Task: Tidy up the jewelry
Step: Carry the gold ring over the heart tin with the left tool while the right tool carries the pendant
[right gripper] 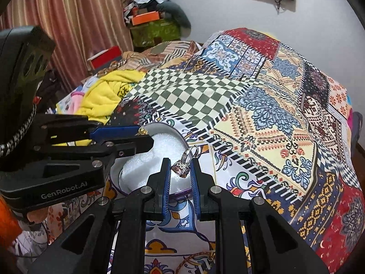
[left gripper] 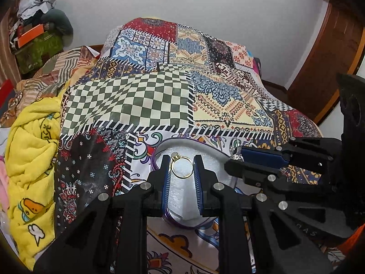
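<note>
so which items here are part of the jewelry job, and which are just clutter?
Job:
- thin gold ring with a small stone, held by the left gripper
- silver ring with a large pink stone, held by the right gripper
- white foam-lined box with purple rim

Lying about:
- patchwork patterned bedspread
- yellow cartoon-print blanket
- orange box
</note>
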